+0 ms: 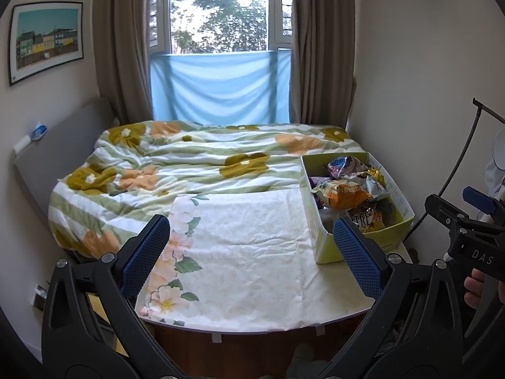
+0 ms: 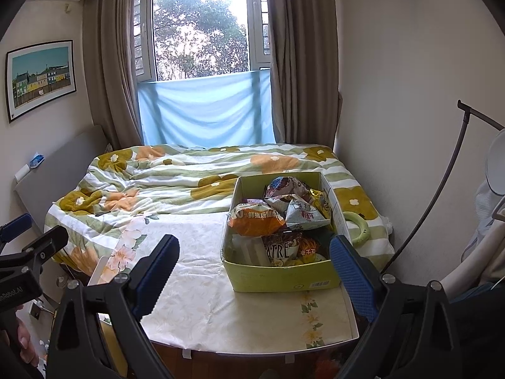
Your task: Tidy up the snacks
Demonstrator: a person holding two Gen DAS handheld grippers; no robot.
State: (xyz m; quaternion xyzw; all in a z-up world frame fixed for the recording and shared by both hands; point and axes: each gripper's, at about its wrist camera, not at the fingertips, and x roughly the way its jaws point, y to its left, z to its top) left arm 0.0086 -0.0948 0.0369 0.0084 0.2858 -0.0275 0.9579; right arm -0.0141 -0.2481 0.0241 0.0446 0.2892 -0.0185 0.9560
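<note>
Yellow-green cardboard box at the surface's far right corner holds every snack packet in view, heaped loosely; none lies on the floral cloth. That fits sorting done or packets awaiting removal. Left claw and right claw both gape wide, holding nothing.

One green cardboard box on the counter; at least six snack packets inside, exact count unclear as they overlap; one green ring on the bed; two hand-held grippers, left hand-held gripper, right hand-held gripper; one framed picture.
</note>
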